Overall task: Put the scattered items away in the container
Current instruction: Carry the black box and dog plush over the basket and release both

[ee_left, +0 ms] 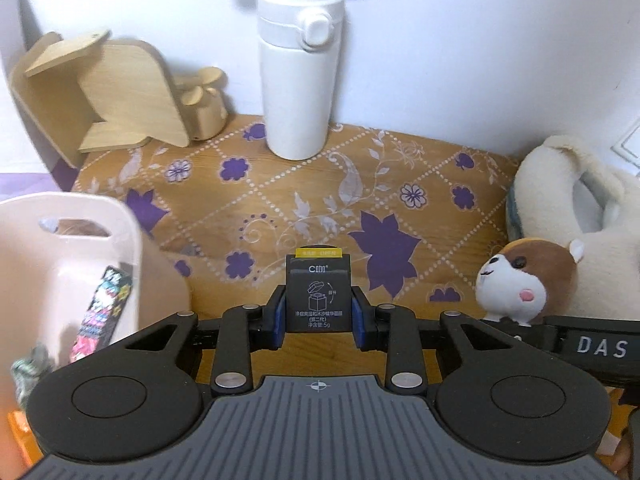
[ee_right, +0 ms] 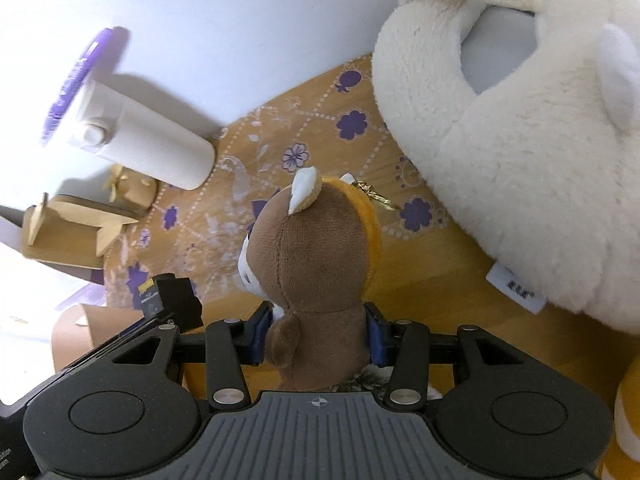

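My left gripper point(ee_left: 318, 314) is shut on a small black box point(ee_left: 318, 292) with a yellow tab, held above the patterned table. The pink container point(ee_left: 72, 240) stands at the left, with a colourful packet point(ee_left: 102, 314) inside it. My right gripper point(ee_right: 316, 332) is shut on a brown hamster plush point(ee_right: 320, 264) with a gold keychain; the plush also shows at the right of the left wrist view point(ee_left: 528, 280). The black box and left gripper show at the lower left of the right wrist view point(ee_right: 168, 296).
A white bottle point(ee_left: 300, 68) stands at the back by the wall. A wooden stand point(ee_left: 100, 92) sits at the back left. A large cream plush point(ee_right: 520, 140) lies at the right. The table point(ee_left: 280, 200) has a floral cover.
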{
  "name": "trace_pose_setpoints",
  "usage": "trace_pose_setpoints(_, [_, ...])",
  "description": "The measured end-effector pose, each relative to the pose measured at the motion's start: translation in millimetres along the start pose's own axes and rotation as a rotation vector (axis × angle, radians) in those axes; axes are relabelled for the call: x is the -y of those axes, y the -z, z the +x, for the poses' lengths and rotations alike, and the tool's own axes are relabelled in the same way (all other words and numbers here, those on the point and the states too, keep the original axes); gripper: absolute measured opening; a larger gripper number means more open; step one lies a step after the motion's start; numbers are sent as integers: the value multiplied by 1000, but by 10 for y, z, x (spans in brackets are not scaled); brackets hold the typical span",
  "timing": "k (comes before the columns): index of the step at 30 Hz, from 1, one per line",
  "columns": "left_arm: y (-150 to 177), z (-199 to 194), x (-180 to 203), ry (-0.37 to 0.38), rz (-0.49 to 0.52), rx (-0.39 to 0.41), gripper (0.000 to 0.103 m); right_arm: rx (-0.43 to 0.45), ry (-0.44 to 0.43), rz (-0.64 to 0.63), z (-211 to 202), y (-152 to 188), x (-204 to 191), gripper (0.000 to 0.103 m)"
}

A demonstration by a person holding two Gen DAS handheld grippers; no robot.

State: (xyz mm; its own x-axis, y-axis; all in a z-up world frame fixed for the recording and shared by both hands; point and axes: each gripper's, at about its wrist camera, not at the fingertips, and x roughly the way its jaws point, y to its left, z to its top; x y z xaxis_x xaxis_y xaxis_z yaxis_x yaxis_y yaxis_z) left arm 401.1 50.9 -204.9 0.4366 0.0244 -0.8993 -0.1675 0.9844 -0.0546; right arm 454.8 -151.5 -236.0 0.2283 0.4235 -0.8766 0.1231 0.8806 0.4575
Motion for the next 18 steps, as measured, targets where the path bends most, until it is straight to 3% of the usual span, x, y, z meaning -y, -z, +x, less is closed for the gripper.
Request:
trace_pose_setpoints(10, [183,-693,-221,4,-7,81,32,65,-67,-70,-608,294,-329,44])
trace_pose_setpoints(18, [297,-1302,-622,-9,-53,144,32,113,-135,-167,-1058,588,-857,44])
